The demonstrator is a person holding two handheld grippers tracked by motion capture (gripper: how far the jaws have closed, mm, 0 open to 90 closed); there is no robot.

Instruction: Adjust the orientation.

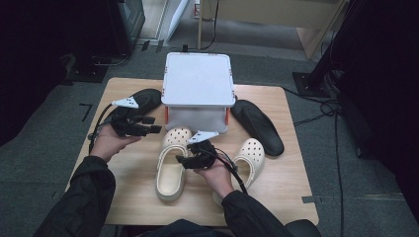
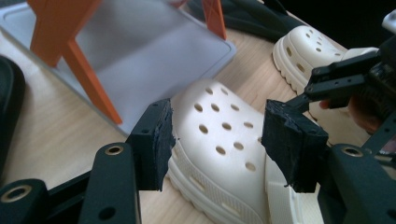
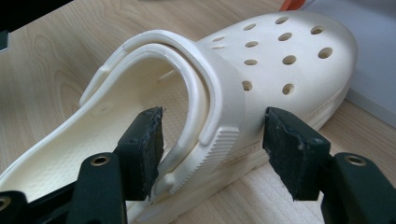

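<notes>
Hovering wide open, the right tongs (image 3: 212, 154) are being lined up over the strap side of the cream perforated foam clog (image 3: 243, 93) on the wooden bench (image 1: 133, 197). The left tongs (image 2: 219, 140), also wide and empty, are being held near its toe. A closing grip is judged to be needed next.

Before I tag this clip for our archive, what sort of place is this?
Probably a lab or office recording room, not a home: grey carpet floor, loose floor cables, and a small wooden table staged with cream clogs and a lidded plastic box.

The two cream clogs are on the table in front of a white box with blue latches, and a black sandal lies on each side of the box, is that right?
Not quite: the box's latches are orange, not blue, as the left gripper view shows. The cream clogs and black sandals are as you said.
</notes>
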